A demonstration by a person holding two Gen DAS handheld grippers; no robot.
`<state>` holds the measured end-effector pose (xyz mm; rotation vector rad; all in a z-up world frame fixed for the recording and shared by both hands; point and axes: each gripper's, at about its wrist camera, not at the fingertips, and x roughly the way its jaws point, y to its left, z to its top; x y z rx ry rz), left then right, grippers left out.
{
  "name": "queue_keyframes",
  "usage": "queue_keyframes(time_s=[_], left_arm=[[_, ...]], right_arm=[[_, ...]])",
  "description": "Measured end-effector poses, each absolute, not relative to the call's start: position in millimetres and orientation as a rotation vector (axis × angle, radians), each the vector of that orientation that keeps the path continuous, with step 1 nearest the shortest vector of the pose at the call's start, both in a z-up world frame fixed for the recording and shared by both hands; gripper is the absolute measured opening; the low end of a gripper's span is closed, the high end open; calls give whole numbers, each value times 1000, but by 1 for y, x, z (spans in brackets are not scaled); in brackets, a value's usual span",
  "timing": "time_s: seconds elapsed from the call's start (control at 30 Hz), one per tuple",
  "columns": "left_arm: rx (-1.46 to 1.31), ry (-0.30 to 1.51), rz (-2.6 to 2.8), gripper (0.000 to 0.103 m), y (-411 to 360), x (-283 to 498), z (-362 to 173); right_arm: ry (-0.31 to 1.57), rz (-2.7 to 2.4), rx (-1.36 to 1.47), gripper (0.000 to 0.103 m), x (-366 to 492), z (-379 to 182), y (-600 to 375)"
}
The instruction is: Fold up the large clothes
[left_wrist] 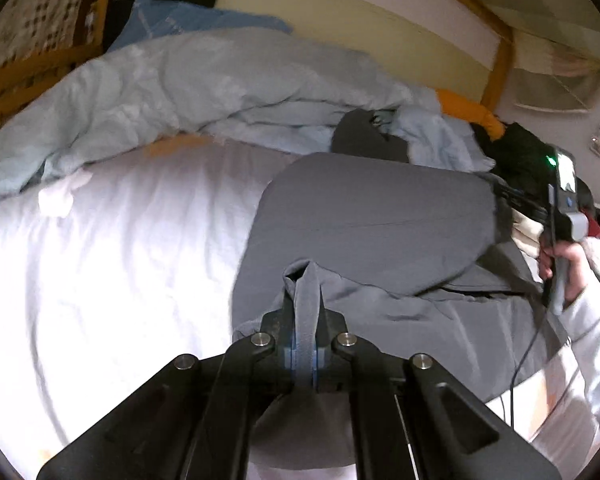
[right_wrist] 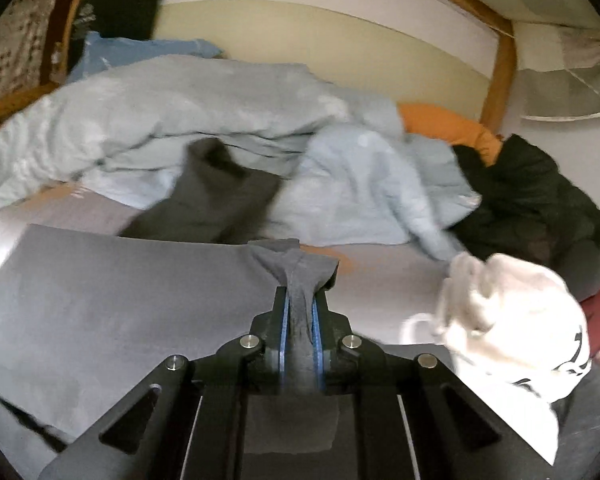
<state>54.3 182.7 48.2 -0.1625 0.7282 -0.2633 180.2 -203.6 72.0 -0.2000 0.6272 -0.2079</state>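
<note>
Grey fabric fills both wrist views: a large grey garment [left_wrist: 372, 216] lies spread on a white bed sheet [left_wrist: 100, 272], and each gripper has a pinch of it. In the left wrist view the left gripper [left_wrist: 304, 308] is closed tight on a narrow fold of the grey cloth, which rises as a thin ridge between the black fingers and runs back toward the camera past the blue pads; the rest of the garment spreads ahead of and to the right of the fingertips, with a smooth folded panel lying over a rumpled lower layer. In the right wrist view the right gripper [right_wrist: 300, 300] is likewise clamped on a bunched corner of the same grey garment [right_wrist: 120, 292], the cloth gathered into pleats just ahead of the fingertips and fanning out to their left as a flat sheet. Beyond both sets of fingertips a crumpled pale blue duvet [right_wrist: 160, 120] is heaped along the far side of the bed, with a darker grey piece of cloth [right_wrist: 216, 196] lying against it. To the right of the right gripper sits a white garment with dark print [right_wrist: 512, 332], and farther off a black jacket [right_wrist: 540, 200] and an orange cushion [right_wrist: 448, 126]. From the left wrist view, the person's right hand [left_wrist: 568, 264] shows far to the right, gripping the handle of the other tool, above a white sleeve [left_wrist: 592, 320].
</note>
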Motion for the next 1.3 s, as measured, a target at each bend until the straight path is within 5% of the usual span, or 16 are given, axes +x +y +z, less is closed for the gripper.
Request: queue_keyframes(time_s=[0.3, 0.43, 0.5, 0.57, 0.67, 0.77, 1.0, 1.03, 1.13, 1.17, 1.2, 1.3], left_arm=[[-100, 783, -179, 10, 182, 73, 26], [-37, 593, -251, 21, 171, 60, 38], [-88, 503, -306, 39, 171, 51, 54], [-101, 468, -296, 61, 170, 51, 68], [-99, 514, -240, 83, 165, 77, 78], [-137, 636, -248, 84, 160, 131, 77], [-223, 1018, -232, 82, 144, 284, 20], [-241, 1061, -245, 76, 142, 297, 9], [-204, 1156, -273, 32, 123, 308, -11], [-163, 1127, -259, 12, 115, 304, -9], [-120, 1092, -232, 4, 111, 299, -5], [-150, 962, -191, 4, 122, 283, 22]], right_arm=[[806, -235, -42, 11, 154, 38, -284], [826, -71, -161, 11, 140, 27, -277], [791, -18, -179, 22, 128, 31, -276], [755, -49, -143, 62, 117, 38, -286], [741, -43, -66, 68, 111, 45, -301], [798, 49, 31, 68, 111, 42, -314], [936, 183, 159, 68, 120, -4, -321], [933, 200, 168, 68, 121, -8, -320], [941, 249, 176, 53, 127, -18, -314], [939, 236, 165, 29, 128, -18, -313], [929, 222, 155, 21, 128, -15, -313], [875, 200, 167, 14, 120, 1, -318]])
